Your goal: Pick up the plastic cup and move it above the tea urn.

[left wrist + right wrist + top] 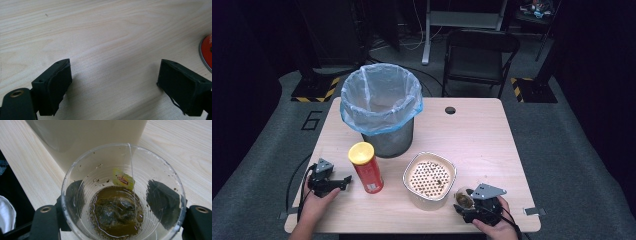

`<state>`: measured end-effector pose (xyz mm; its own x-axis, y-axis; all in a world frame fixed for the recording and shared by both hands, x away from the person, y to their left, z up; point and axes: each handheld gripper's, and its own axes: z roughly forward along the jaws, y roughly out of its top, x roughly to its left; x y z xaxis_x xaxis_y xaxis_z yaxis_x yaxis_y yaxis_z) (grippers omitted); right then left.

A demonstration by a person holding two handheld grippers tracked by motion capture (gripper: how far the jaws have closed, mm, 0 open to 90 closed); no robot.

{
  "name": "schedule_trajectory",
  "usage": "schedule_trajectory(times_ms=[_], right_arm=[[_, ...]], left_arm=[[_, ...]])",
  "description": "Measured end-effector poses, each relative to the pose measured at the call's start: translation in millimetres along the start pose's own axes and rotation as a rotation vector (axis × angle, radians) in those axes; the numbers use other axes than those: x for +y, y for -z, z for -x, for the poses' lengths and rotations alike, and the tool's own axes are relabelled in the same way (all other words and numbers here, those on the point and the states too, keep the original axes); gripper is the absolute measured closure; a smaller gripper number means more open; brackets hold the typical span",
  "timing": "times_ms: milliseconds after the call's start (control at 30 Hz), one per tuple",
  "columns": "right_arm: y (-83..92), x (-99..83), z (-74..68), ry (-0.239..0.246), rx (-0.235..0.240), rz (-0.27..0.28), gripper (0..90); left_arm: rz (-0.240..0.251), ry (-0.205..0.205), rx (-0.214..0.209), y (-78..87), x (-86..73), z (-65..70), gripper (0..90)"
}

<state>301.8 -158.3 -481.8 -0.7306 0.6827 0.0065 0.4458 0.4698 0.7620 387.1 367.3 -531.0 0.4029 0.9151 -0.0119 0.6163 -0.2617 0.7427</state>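
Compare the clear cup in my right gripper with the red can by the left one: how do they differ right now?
The clear plastic cup is open-topped, holding a used tea bag in brown liquid; the red can is opaque, with a yellow lid on. The cup sits between the right gripper's jaws; the can stands free, outside the left gripper's open jaws. The cup is short; the can is taller and slimmer. Both stand upright.

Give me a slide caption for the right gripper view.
Right gripper straddling a clear plastic cup holding a used tea bag in brown liquid, beside a white container.
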Motion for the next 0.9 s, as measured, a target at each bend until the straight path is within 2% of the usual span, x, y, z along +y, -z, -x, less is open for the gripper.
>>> schedule_trajectory(times_ms=[267, 300, 433, 533, 767, 900], right_arm=[[1.9, 1.1, 2.8, -0.011, -0.020, 0.010, 29.1], [2.6, 1.3, 4.8, 0.000, -0.022, 0.015, 29.3], [5.3, 1.9, 9.0, -0.023, -0.036, 0.024, 29.8], [7.9, 1.5, 17.6, -0.045, -0.053, 0.031, 31.5], [5.7, 3.7, 36.7, -0.041, -0.044, 0.034, 34.4], [5.1, 11.1, 45.7, -0.018, -0.008, 0.034, 35.1]], left_arm=[[-0.001, 0.002, 0.000, 0.0, -0.1, 0.2, 11.6], [-0.001, 0.002, 0.000, 0.0, -0.1, 0.2, 11.6], [-0.002, 0.003, -0.001, 0.1, 0.0, 0.2, 11.5], [-0.002, 0.001, -0.001, 0.2, 0.0, 0.1, 11.5], [-0.002, 0.003, -0.001, 0.1, 0.0, 0.2, 11.5], [-0.002, 0.003, -0.001, 0.1, 0.0, 0.2, 11.5]])
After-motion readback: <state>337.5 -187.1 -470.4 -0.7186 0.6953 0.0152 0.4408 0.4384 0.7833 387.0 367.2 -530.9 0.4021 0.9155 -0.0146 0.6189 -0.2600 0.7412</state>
